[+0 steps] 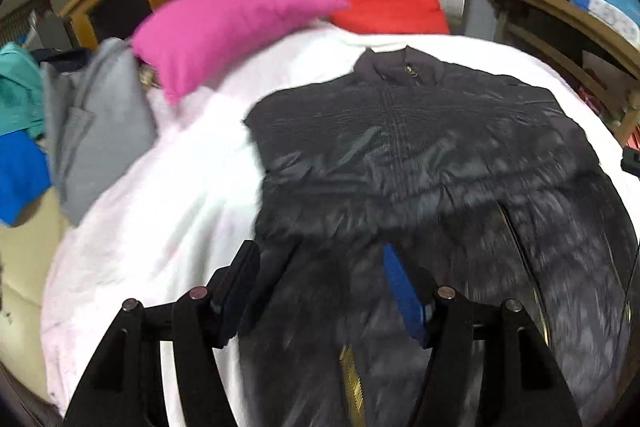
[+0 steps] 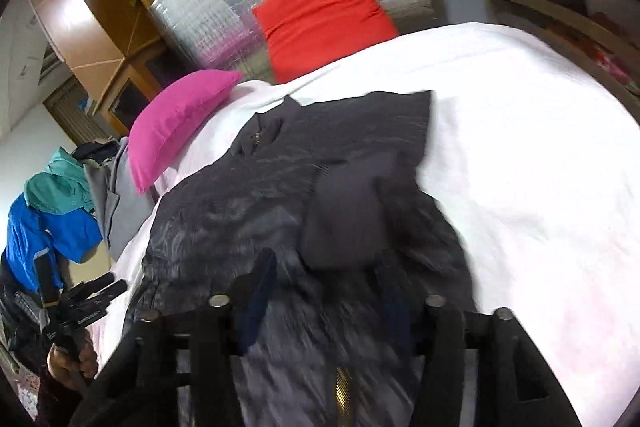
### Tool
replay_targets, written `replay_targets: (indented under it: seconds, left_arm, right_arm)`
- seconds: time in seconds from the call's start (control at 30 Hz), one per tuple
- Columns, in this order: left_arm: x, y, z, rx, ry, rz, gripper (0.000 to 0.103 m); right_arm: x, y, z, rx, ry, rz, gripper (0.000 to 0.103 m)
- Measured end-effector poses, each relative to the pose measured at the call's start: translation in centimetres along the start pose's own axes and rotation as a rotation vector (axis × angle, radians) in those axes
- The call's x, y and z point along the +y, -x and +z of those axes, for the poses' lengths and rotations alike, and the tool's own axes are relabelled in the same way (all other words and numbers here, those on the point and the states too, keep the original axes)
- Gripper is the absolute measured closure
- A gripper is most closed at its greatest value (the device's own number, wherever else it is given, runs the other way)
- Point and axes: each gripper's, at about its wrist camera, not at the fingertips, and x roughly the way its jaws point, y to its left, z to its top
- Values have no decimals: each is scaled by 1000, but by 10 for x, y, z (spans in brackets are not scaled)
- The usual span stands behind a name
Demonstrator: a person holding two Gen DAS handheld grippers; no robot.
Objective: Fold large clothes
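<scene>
Jacket [image 1: 420, 147] lies blurred on the bed [image 1: 168, 211], hem hidden under both spread grippers [image 1: 324, 283] [image 2: 328, 291].

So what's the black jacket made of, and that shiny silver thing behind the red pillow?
The black jacket looks like thin, slick synthetic fabric, maybe nylon: it has a soft sheen and fine crinkles, with a gold metal-looking zipper. The silver panel behind the red pillow looks like foil-faced bubble sheet: it glitters and shows a grid of little bumps. That's only by its look.
</scene>
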Motion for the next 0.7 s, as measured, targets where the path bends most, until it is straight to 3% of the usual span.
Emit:
replay_targets:
  seconds: [0.17,0.37,0.53,0.7]
  left_arm:
    - [18,55,-51,-37,37,17,31]
    - [12,113,-89,-113,89,94,23]
    - [-3,158,-86,-187,115,117,21]
    - [-16,209,-83,-285,142,151,15]
  right_arm:
    - [-16,71,-39,-42,7,-23,35]
    - [2,140,-76,-157,79,-18,32]
    - [39,193,-87,-285,176,9,31]
    - [75,242,-99,-392,251,67,24]
